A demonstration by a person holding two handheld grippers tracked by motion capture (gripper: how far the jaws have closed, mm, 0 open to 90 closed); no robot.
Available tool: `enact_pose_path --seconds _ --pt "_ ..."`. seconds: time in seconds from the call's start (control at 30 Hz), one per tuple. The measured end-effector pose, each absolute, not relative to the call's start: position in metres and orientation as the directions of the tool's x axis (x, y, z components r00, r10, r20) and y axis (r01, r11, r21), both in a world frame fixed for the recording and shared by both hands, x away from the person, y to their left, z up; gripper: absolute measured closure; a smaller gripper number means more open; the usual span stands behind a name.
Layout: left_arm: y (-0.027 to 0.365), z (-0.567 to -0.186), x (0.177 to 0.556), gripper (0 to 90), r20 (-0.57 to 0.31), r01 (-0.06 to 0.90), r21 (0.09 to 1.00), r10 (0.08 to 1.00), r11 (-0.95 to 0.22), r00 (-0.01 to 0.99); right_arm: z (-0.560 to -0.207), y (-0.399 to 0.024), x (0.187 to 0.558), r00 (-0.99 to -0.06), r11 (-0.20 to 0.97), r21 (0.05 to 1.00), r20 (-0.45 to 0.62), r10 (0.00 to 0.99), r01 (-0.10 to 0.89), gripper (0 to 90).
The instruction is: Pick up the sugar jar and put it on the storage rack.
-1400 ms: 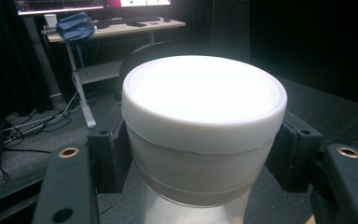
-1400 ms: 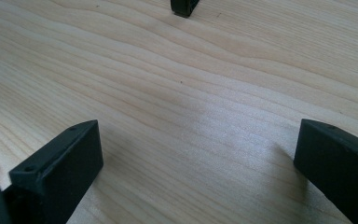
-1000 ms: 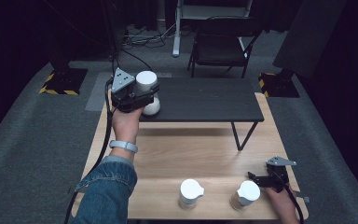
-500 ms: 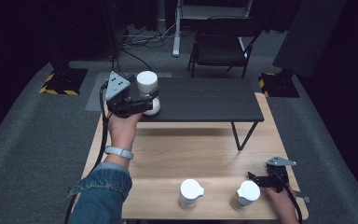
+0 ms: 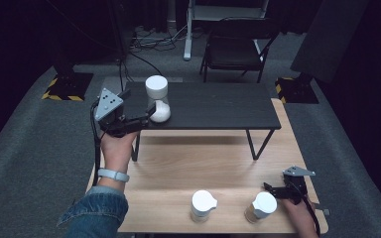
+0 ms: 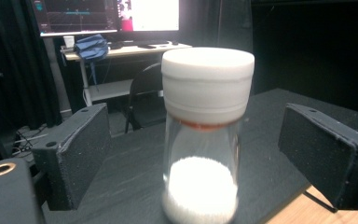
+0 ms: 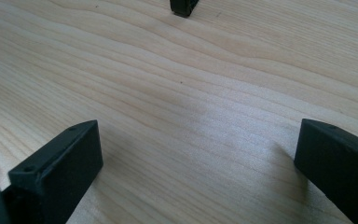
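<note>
A clear jar (image 5: 157, 97) with a white lid and white powder in its bottom stands upright on the low black shelf (image 5: 213, 106), near its left end. My left gripper (image 5: 146, 116) sits just left of it; its jaws have just been opening. In the left gripper view the jar (image 6: 207, 140) stands between the two pads (image 6: 74, 154), with a gap on each side. My right gripper (image 5: 276, 191) rests open at the front right of the wooden table (image 5: 198, 158). Bare wood lies between its fingers (image 7: 58, 172).
Two more white-lidded jars stand near the table's front edge: one (image 5: 202, 204) in the middle and one with brownish contents (image 5: 260, 207) right beside the right gripper. A black chair (image 5: 235, 49) stands beyond the shelf. Dark carpet surrounds the table.
The left gripper has let go of the jar and drawn back to the left and a little down. The jar stays standing on the black shelf. The right gripper has not moved.
</note>
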State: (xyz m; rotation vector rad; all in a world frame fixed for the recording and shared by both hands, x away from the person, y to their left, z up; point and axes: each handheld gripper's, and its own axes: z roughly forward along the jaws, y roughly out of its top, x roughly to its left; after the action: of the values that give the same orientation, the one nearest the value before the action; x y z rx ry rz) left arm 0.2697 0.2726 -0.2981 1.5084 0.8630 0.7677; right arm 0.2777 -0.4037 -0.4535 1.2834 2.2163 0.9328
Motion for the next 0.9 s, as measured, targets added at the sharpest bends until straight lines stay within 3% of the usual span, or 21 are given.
enact_pose_path --seconds 0.9 --pt "0.290 -0.328 0.245 9.2 -0.027 0.133 0.990 0.870 -0.045 0.492 -0.453 -0.403 0.278 -0.489 0.350 0.723 -0.020 0.872 0.596 0.5"
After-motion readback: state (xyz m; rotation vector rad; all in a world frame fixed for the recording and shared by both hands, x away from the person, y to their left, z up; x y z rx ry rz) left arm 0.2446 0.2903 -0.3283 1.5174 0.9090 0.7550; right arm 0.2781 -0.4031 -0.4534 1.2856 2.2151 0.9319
